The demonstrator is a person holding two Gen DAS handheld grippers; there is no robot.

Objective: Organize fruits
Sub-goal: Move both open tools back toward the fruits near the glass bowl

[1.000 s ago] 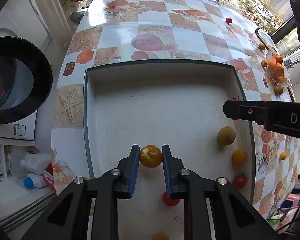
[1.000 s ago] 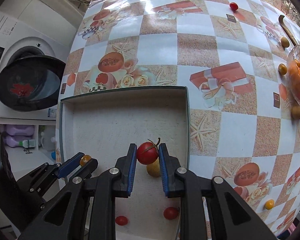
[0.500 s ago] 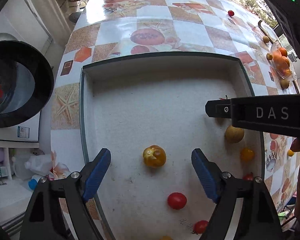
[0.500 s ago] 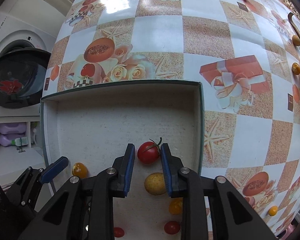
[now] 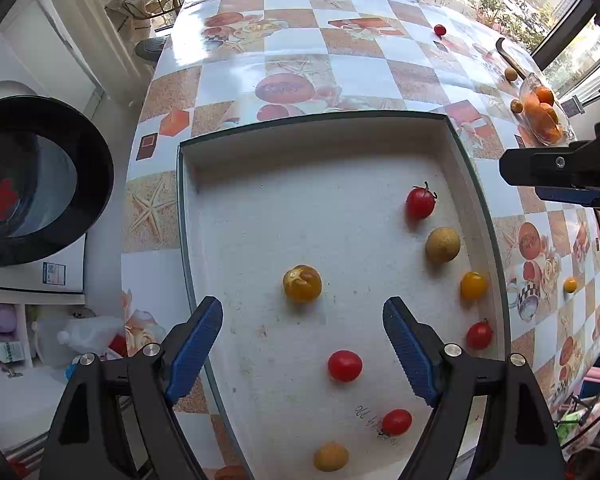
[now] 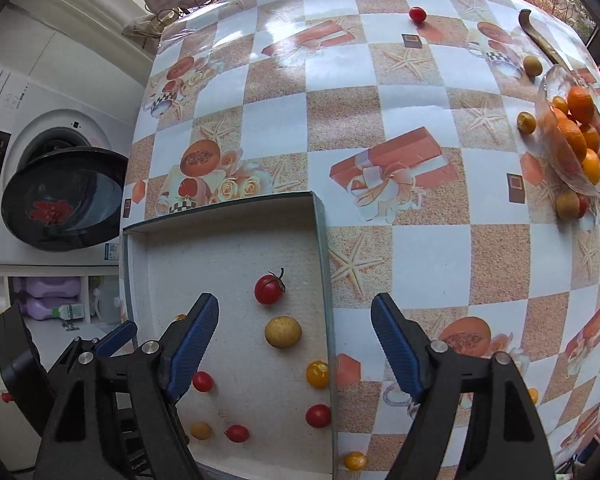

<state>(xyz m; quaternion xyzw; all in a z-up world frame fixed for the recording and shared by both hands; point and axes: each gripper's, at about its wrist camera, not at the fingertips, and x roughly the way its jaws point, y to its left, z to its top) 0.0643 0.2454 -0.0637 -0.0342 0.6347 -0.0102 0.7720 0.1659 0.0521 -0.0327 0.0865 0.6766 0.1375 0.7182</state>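
A shallow white tray (image 5: 188,184) (image 6: 318,240) lies on the checkered table and holds several small fruits. An orange-yellow tomato (image 5: 302,283) lies just ahead of my open, empty left gripper (image 5: 302,350). A red stemmed tomato (image 5: 420,202) (image 6: 269,289) and a tan round fruit (image 5: 443,245) (image 6: 283,332) lie near the tray's right wall, ahead of my open, empty right gripper (image 6: 294,340). Yellow (image 6: 317,374) and red (image 6: 318,416) cherry tomatoes lie further back in the tray. The right gripper also shows at the right edge of the left wrist view (image 5: 556,178).
A glass bowl of oranges (image 6: 576,136) stands at the table's right, with loose small fruits (image 6: 526,122) beside it. A red cherry tomato (image 6: 417,14) lies far across the table. A washing machine with an open door (image 6: 60,200) stands left of the table.
Both grippers opened, released their fruits in the tray, and pulled back: the left let go of the orange-yellow tomato, the right let go of the red stemmed tomato.
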